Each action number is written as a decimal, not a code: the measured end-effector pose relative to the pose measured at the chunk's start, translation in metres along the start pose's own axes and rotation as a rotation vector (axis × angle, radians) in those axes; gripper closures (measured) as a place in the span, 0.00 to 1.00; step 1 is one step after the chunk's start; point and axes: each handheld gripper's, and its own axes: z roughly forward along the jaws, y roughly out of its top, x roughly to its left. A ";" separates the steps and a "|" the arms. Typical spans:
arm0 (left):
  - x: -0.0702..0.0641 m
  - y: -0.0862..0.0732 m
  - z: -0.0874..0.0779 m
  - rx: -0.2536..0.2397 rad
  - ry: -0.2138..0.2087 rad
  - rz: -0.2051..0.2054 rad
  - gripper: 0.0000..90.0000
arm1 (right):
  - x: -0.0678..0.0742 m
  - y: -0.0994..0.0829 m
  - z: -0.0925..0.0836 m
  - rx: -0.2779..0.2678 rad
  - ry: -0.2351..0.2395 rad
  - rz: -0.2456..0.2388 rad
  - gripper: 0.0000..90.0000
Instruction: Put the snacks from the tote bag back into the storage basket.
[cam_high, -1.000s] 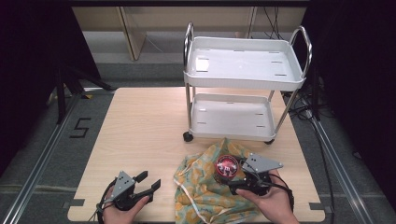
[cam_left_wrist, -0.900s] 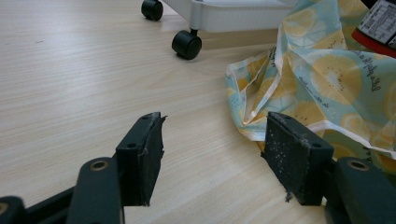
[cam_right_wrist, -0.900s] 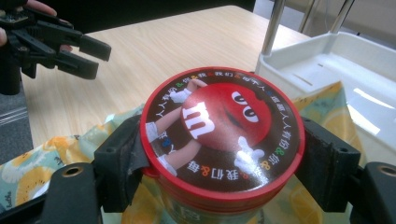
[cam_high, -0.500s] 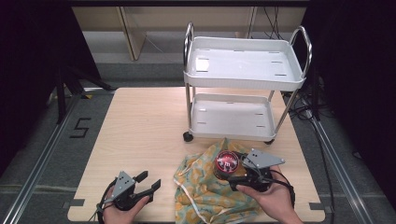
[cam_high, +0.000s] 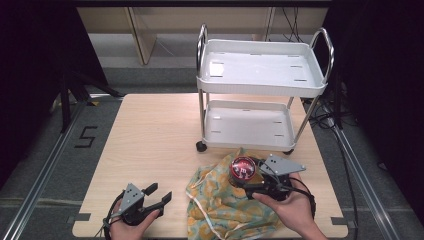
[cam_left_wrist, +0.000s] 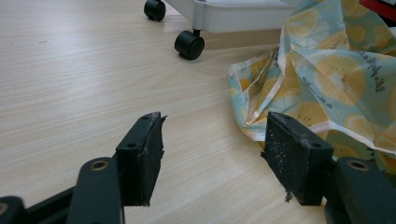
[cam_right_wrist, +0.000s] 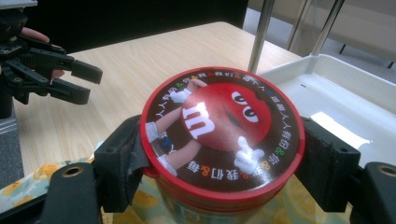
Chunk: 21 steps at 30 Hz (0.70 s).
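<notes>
High view: the right gripper (cam_high: 248, 176) grips a red-lidded candy tin (cam_high: 243, 170) above the lemon-print cloth bag (cam_high: 227, 210), just in front of the white two-tier cart (cam_high: 260, 90). The left gripper (cam_high: 159, 194) sits low on the wooden table (cam_high: 150, 135), jaws spread, nothing between them.

Left gripper view: jaws wide apart over bare wood, the cloth bag (cam_left_wrist: 327, 70) just beside the far jaw, cart casters (cam_left_wrist: 189, 44) beyond.

Right gripper view: both jaws press the tin (cam_right_wrist: 222, 135) at its lid rim, tin upright, the cart's lower tray (cam_right_wrist: 336, 98) behind, left gripper (cam_right_wrist: 84, 81) off to the side.
</notes>
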 end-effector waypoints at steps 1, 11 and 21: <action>0.000 0.000 0.000 -0.001 -0.001 0.001 0.41 | 0.000 0.001 -0.001 0.001 -0.004 -0.003 0.29; 0.000 0.000 0.000 -0.002 0.000 0.005 0.41 | -0.004 0.007 0.000 -0.008 -0.004 -0.007 0.29; 0.000 0.000 0.000 -0.001 0.001 0.005 0.41 | -0.009 0.012 0.000 -0.023 -0.018 -0.001 0.29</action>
